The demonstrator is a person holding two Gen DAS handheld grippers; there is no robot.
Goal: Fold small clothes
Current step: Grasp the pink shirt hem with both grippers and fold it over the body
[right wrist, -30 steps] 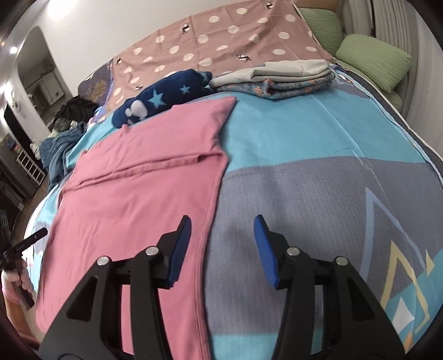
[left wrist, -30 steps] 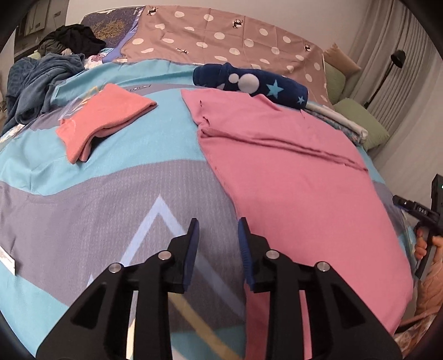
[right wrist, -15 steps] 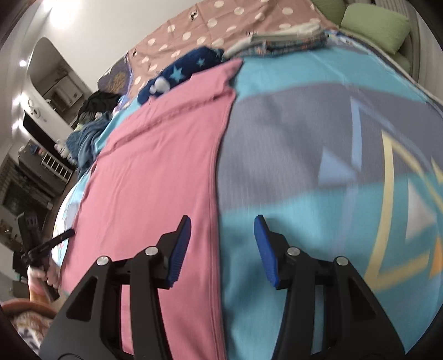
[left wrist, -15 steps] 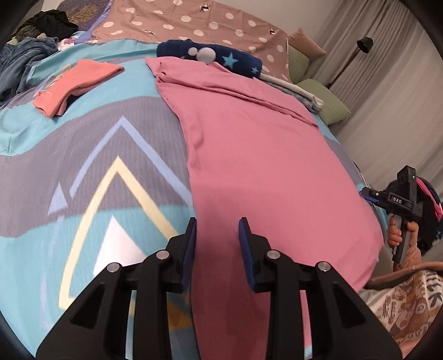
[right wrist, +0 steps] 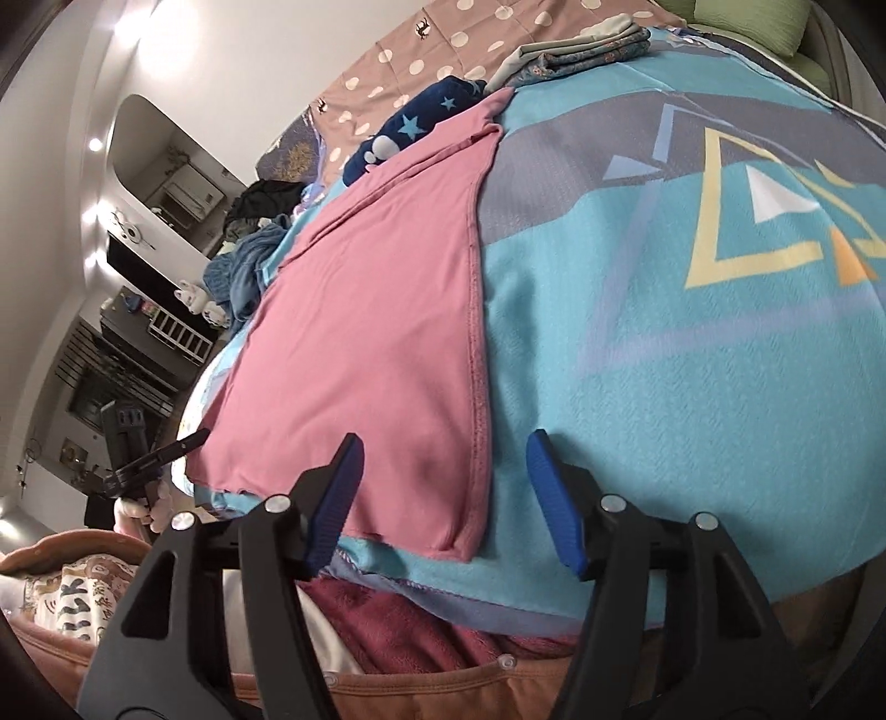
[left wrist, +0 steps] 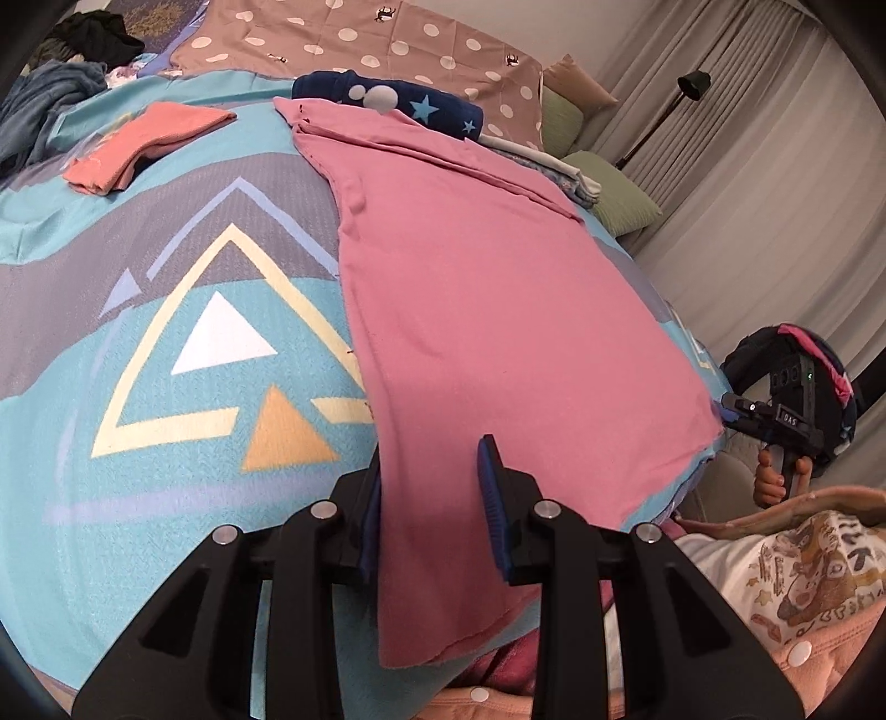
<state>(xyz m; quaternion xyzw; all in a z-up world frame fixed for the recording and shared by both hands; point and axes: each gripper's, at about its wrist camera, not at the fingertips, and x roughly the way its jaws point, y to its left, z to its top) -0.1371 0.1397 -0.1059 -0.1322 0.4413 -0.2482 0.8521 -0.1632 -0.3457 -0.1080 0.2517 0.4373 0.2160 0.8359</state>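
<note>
A pink garment [left wrist: 487, 310] lies flat along the bed, its near hem at the bed's front edge; it also shows in the right wrist view [right wrist: 382, 310]. My left gripper [left wrist: 432, 498] is open, its jaws either side of the garment's near left corner. My right gripper [right wrist: 443, 493] is open, its jaws either side of the garment's near right corner. Neither pinches the cloth. A folded salmon garment [left wrist: 138, 138] lies at the far left of the bed.
The bed has a blue and grey blanket with triangles [left wrist: 183, 343]. A navy star-print roll [left wrist: 398, 102] and folded linens [right wrist: 576, 52] lie past the pink garment. Dark clothes [left wrist: 50, 105] are heaped far left. Green pillows [left wrist: 614, 199] and curtains stand to the right.
Both grippers have drawn back toward the bed's front edge. They were over the garment's middle; now they straddle its two near corners. Both stayed open.
</note>
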